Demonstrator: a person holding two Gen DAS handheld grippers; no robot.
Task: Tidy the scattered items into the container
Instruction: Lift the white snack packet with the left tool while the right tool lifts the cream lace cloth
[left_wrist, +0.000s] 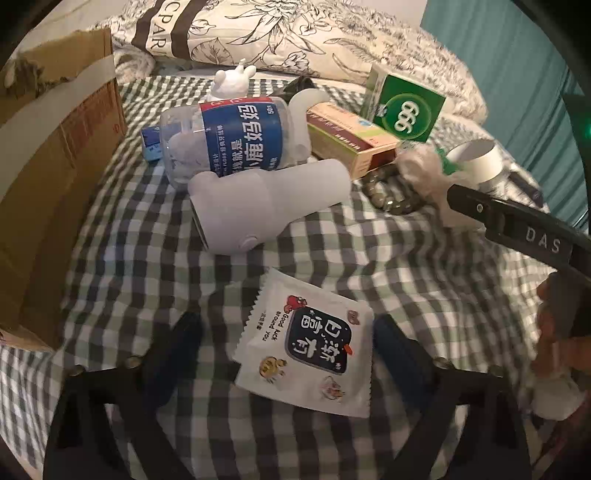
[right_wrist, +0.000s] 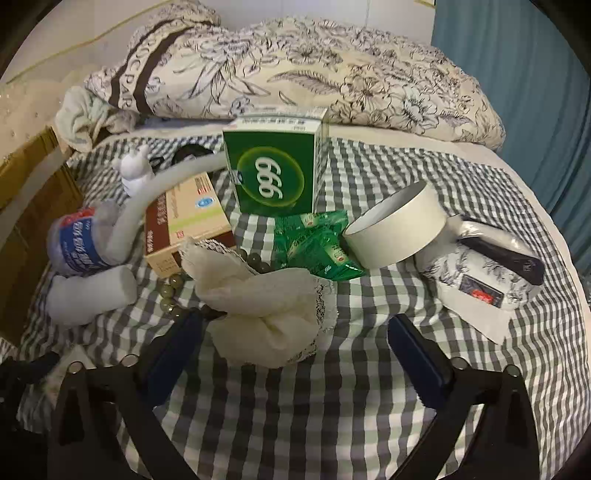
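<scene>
Left gripper (left_wrist: 288, 343) jaws apart, straddling white sachet (left_wrist: 306, 350), nothing clamped | right gripper (right_wrist: 295, 350) jaws apart at lace cloth (right_wrist: 266, 310) | cardboard box (left_wrist: 55, 155) at 9 o'clock, left view | clutter 12 o'clock: floss jar (left_wrist: 229, 136), green 999 box (right_wrist: 275, 173), tape roll (right_wrist: 397, 229) | step: pre-grasp | next: close on sachet, carry to box

Ahead of the left gripper (left_wrist: 288, 343) we see its open jaws flanking a flat white sachet (left_wrist: 304, 345); bare checked sheet (left_wrist: 147, 266) lies between it and the cardboard box (left_wrist: 55, 177) on the left. Beyond, the white dryer-like device (left_wrist: 258, 206) and floss jar (left_wrist: 229, 136) block the path. The right gripper (right_wrist: 295, 343) faces a cream lace cloth (right_wrist: 266, 306) directly; the tape roll (right_wrist: 399, 229) and green box (right_wrist: 273, 170) stand behind.
</scene>
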